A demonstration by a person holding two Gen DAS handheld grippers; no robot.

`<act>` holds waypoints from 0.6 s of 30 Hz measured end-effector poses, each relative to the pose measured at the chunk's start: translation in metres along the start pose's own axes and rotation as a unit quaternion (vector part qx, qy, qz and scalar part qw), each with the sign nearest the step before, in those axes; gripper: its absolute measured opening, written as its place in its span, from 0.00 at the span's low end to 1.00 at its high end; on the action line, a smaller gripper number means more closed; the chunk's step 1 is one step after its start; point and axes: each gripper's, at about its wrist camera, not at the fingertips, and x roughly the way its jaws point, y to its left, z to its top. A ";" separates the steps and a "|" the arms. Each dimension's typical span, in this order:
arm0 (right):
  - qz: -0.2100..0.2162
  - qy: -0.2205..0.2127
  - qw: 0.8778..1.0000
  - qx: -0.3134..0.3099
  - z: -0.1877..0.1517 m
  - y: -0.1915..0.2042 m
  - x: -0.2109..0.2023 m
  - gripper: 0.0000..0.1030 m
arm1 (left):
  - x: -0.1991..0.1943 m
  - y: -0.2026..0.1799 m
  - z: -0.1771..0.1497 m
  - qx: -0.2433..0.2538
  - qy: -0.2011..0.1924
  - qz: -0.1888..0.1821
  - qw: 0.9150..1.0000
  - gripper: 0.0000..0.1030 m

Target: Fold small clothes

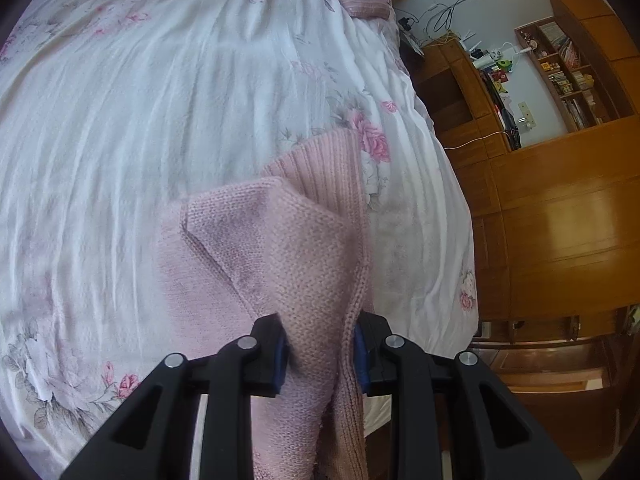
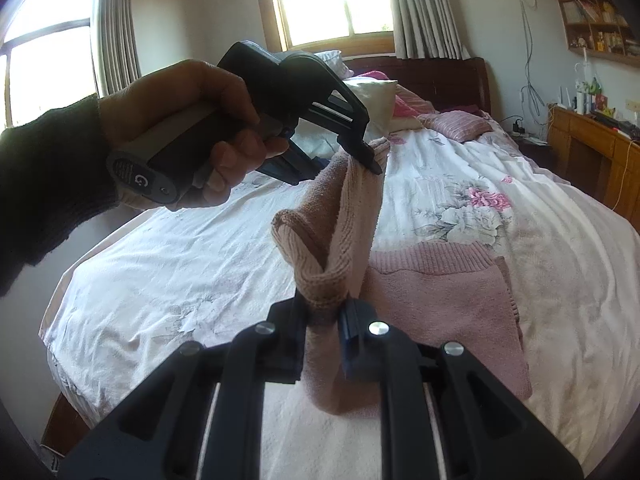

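Holding: I have the pink knit sweater [image 2: 448,304] pinched in both tools above the floral bedsheet [image 1: 140,140]
Left gripper [image 1: 320,350]: clamped on a lifted fold of the knit, cloth bunched between its blue pads [image 1: 282,354]; in the right view I see the same tool [image 2: 370,156] at 12 o'clock, a hand [image 2: 192,128] around its grip
Right gripper [image 2: 324,336]: closed narrow on a rolled sleeve or edge of the sweater
Lifted band: its long axis rises from my right tool toward 12 o'clock, up to the left one
Sweater body: flat on the sheet at 3 o'clock in the right view, ribbed hem facing the pillows [image 2: 372,96]
Wooden cabinets [image 1: 560,220]: 3 o'clock in the left view
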 end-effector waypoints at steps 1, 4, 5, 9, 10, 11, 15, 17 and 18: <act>-0.002 0.000 1.000 0.002 -0.001 -0.003 -0.002 0.12 | 0.003 -0.003 0.000 0.001 0.001 0.002 1.000 0.25; -0.011 -0.003 1.000 0.005 -0.004 -0.013 -0.007 0.12 | 0.012 -0.011 0.000 0.003 0.003 0.003 1.000 0.25; -0.012 -0.003 1.000 0.008 -0.005 -0.016 -0.008 0.12 | 0.015 -0.014 -0.001 0.005 0.004 0.004 1.000 0.25; 0.007 0.006 0.999 0.043 -0.010 -0.038 -0.009 0.12 | 0.029 -0.026 -0.003 0.010 0.011 0.011 1.000 0.25; 0.007 0.008 0.999 0.049 -0.011 -0.042 -0.010 0.12 | 0.032 -0.029 -0.003 0.010 0.011 0.013 1.000 0.25; 0.003 0.008 0.999 0.051 -0.011 -0.046 -0.010 0.11 | 0.035 -0.032 -0.003 0.010 0.012 0.014 1.000 0.25; -0.009 0.007 0.998 0.054 -0.015 -0.061 -0.012 0.11 | 0.051 -0.042 -0.004 0.015 0.015 0.025 0.999 0.25; -0.010 0.008 0.998 0.059 -0.018 -0.067 -0.012 0.11 | 0.060 -0.046 -0.004 0.017 0.018 0.032 0.999 0.25; -0.009 0.010 0.998 0.063 -0.020 -0.071 -0.012 0.11 | 0.065 -0.048 -0.004 0.017 0.018 0.038 0.999 0.25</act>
